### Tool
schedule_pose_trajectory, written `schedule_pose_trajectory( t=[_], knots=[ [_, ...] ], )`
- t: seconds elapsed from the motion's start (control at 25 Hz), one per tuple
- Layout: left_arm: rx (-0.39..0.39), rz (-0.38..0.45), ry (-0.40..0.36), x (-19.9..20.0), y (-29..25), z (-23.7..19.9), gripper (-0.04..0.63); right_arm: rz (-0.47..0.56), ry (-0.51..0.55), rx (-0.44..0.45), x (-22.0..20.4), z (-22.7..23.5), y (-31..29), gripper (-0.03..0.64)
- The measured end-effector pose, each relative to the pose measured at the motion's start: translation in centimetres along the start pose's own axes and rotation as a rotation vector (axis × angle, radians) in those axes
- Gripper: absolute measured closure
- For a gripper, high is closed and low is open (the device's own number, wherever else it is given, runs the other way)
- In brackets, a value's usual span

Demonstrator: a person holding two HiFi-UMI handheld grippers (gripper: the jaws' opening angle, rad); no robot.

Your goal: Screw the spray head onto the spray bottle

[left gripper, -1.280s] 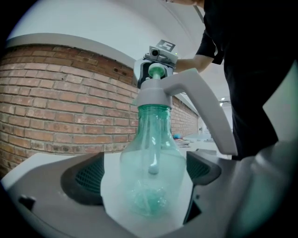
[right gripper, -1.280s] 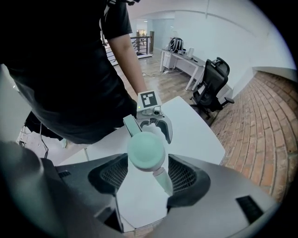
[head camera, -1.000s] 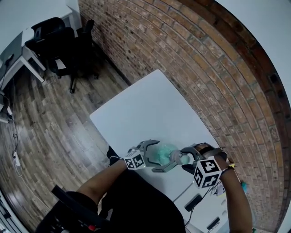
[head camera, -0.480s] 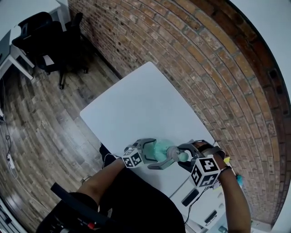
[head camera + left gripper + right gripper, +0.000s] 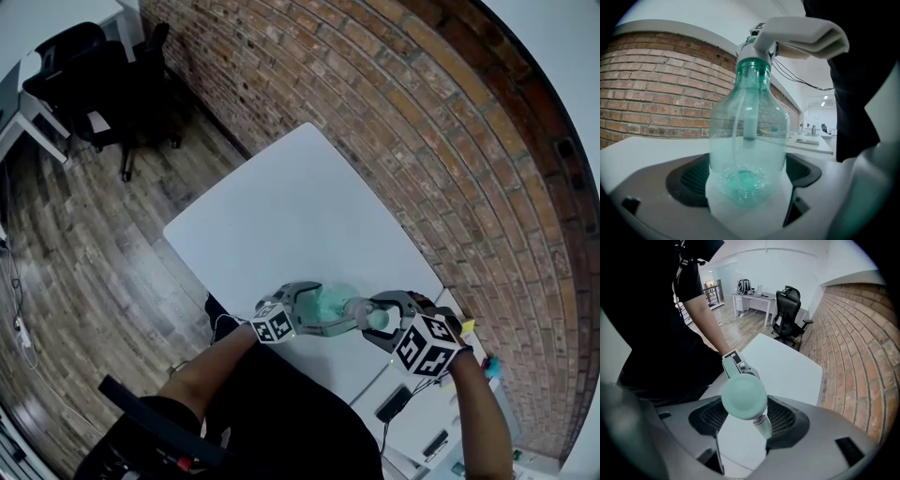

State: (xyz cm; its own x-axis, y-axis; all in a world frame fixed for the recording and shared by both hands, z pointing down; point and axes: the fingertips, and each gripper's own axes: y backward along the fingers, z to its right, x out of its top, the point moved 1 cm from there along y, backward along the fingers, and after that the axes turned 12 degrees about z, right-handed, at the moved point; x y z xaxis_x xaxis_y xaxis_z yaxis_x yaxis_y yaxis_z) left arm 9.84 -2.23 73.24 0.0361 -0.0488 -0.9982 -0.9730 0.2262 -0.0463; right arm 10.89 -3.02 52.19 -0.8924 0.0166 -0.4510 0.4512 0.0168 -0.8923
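A clear green spray bottle [image 5: 330,302] is held above the near edge of the white table [image 5: 281,216]. My left gripper [image 5: 317,311] is shut on its body. In the left gripper view the bottle [image 5: 745,126] stands upright between the jaws with its dip tube inside. The spray head [image 5: 754,47] sits on the neck. My right gripper [image 5: 380,319] is shut on the mint-green spray head [image 5: 375,320]. In the right gripper view the spray head [image 5: 744,397] fills the gap between the jaws of the right gripper [image 5: 749,414]. How far the thread has turned on is hidden.
A brick wall [image 5: 450,141] runs along the table's far side. Black office chairs [image 5: 112,66] and a desk stand on the wooden floor at the upper left. Small dark devices [image 5: 394,403] and a cable lie on a neighbouring table at the lower right.
The head camera has shifted, so the table sits higher and further left. Both grippers stay closed together over the near edge, and the right gripper's marker cube has tilted a little.
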Motion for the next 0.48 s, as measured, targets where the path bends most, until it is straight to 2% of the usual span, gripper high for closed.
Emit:
schedule_pose_trajectory(
  t=[0.36, 0.48],
  knots=[
    [0.001, -0.001, 0.006, 0.04, 0.01, 0.0, 0.086, 0.047, -0.233, -0.044, -0.09, 0.22, -0.17, 0.36],
    [0.002, -0.004, 0.008, 0.0, 0.02, 0.0, 0.086, 0.068, -0.266, -0.07, -0.07, 0.2, -0.16, 0.36]
  ],
)
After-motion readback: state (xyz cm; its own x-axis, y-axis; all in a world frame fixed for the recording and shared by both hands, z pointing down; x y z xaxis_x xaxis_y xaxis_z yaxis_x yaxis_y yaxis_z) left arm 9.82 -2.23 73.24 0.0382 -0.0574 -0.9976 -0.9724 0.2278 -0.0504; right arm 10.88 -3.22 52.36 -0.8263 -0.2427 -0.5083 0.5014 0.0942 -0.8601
